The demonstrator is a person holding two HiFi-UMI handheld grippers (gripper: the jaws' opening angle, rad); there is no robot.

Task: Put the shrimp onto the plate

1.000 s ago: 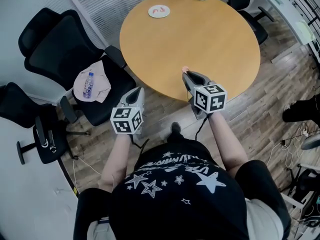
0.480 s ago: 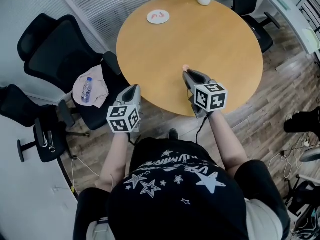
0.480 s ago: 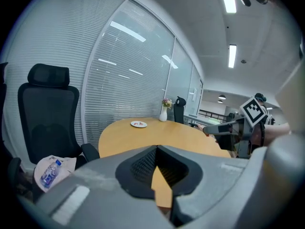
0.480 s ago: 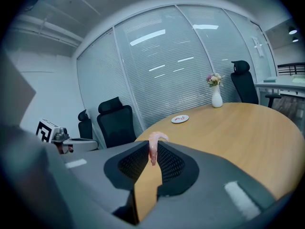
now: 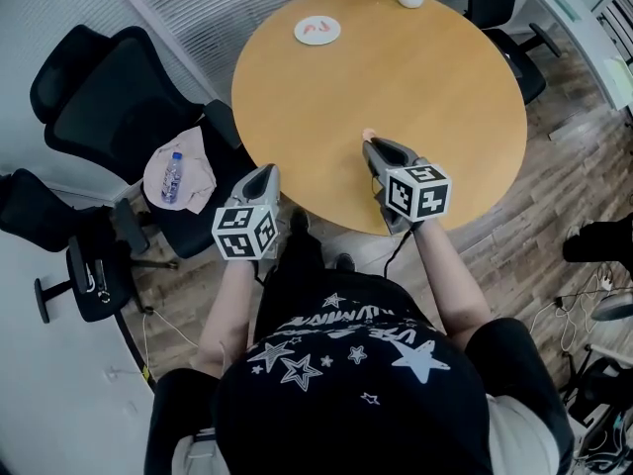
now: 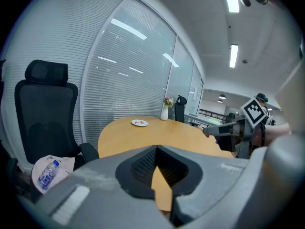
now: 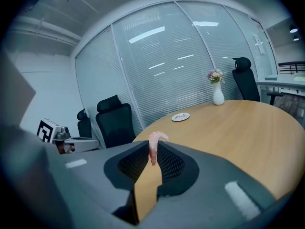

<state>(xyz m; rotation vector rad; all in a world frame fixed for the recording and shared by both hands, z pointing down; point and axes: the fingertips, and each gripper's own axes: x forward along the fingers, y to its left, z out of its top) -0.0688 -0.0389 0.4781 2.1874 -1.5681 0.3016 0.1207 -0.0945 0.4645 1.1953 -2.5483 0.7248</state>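
Pink and small, the shrimp [image 7: 153, 144] looks soft, light and a bit slippery. It bends easily, so a gentle squeeze on its thick middle is likely best. A hard squeeze could squash it. The right gripper [image 5: 371, 144] has its jaws partly closed on the shrimp, and the curled end pokes up past the tips. It hangs just over the near edge of the round wooden table [image 5: 415, 87]. The plate [image 5: 317, 31] sits by the far left edge, well apart from the shrimp. The left gripper [image 5: 265, 171] is off the table, beside its near left edge. Its jaws are pressed together with nothing in them.
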